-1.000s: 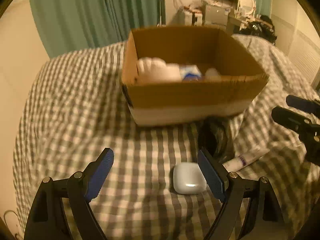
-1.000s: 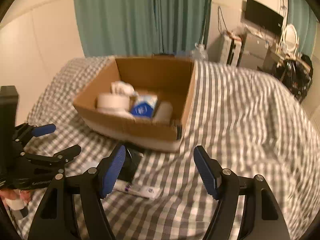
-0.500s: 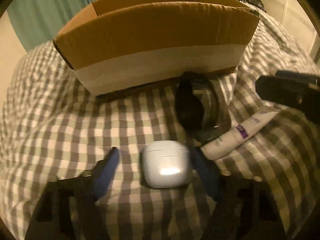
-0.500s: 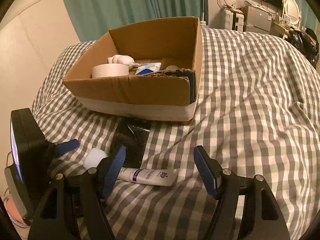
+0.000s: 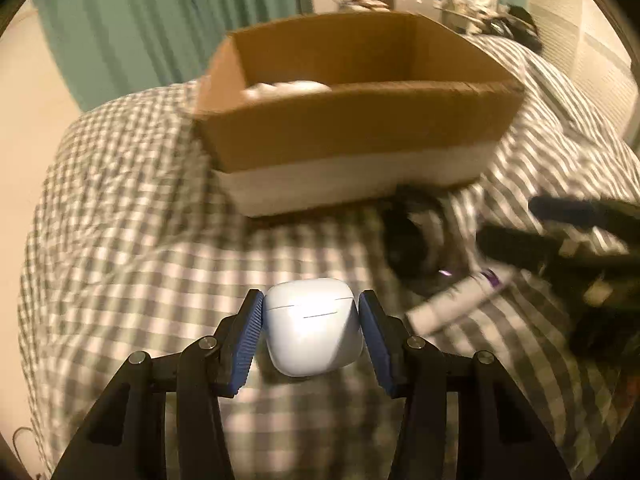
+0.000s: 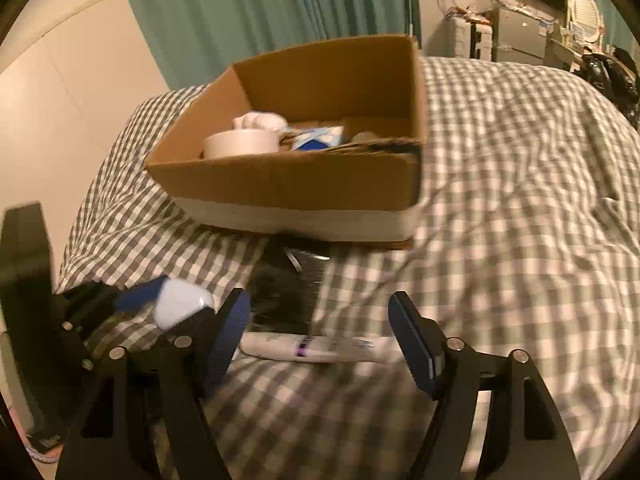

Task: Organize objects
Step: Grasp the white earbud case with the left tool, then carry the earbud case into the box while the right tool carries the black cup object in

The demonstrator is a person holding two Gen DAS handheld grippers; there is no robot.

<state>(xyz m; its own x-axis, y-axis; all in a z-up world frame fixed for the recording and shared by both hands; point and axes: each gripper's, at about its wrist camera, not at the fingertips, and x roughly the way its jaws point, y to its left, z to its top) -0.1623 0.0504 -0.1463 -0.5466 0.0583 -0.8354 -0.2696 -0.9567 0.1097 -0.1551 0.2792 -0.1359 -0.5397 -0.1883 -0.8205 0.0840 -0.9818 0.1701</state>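
A white earbud case (image 5: pixel 314 326) lies on the checked bedspread between my left gripper's (image 5: pixel 311 298) blue pads. The jaws are closing, and both pads touch the case's sides. In the right wrist view the case (image 6: pixel 180 304) shows at the left, against a blue finger (image 6: pixel 138 298). My right gripper (image 6: pixel 318 304) is open just above a white tube with a purple band (image 6: pixel 316 350), which lies crosswise in front of its fingers, apart from them. The open cardboard box (image 6: pixel 288 184) stands behind, holding a tape roll (image 6: pixel 240 144) and a blue-and-white packet (image 6: pixel 316 140).
A black object (image 6: pixel 284 296) lies on the bedspread between the box and the tube. In the left wrist view the blurred right gripper (image 5: pixel 560 232) sits close by on the right, above the tube (image 5: pixel 460 300). Teal curtains and cluttered furniture stand beyond the bed.
My left jaws have narrowed from wide apart to touching the earbud case on both sides. The right gripper has come down closer to the tube, still open.
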